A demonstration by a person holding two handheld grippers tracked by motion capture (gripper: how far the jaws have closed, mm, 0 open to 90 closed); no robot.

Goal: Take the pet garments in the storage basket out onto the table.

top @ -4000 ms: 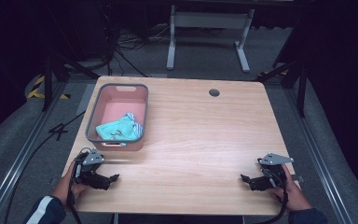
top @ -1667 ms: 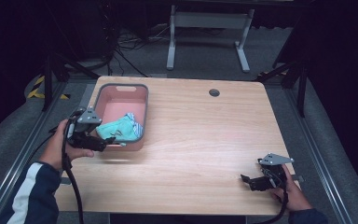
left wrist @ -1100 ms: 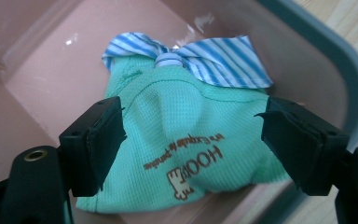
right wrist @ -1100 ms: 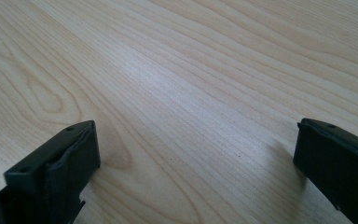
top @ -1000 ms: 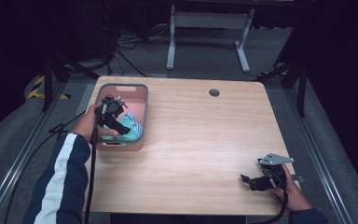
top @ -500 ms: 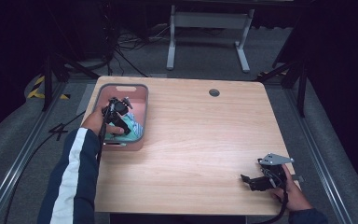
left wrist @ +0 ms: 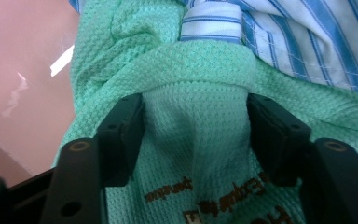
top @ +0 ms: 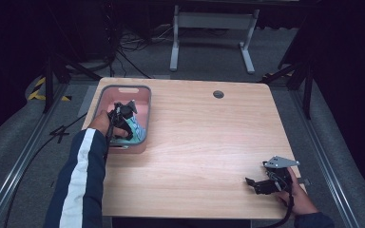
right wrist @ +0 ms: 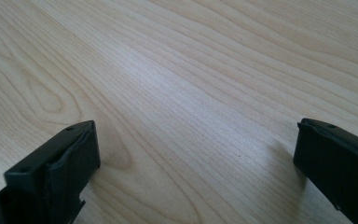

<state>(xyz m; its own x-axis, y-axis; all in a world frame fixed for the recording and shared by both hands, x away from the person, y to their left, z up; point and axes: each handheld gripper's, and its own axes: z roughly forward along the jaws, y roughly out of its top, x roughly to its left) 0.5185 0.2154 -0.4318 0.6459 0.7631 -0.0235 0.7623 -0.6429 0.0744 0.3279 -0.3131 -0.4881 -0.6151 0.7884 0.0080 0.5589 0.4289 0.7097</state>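
A green waffle-weave cloth [left wrist: 196, 140], printed with brown lettering, is lying bunched in the pink bin [top: 143, 97] at the table's [top: 209, 142] far-left corner, with a blue-striped cloth [left wrist: 298, 37] touching its far side. A raised fold of the green cloth is being straddled by the left gripper [left wrist: 196, 135], directly ahead of it; the jaws are being held fairly wide, pressed against the fold but not visibly clamping it. The right gripper [right wrist: 191, 154] is being rested wide apart and empty at the near-right corner, well away from the bin.

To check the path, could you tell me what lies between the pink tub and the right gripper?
Bare wooden table lies between the pink tub and the right gripper, as the high view shows.
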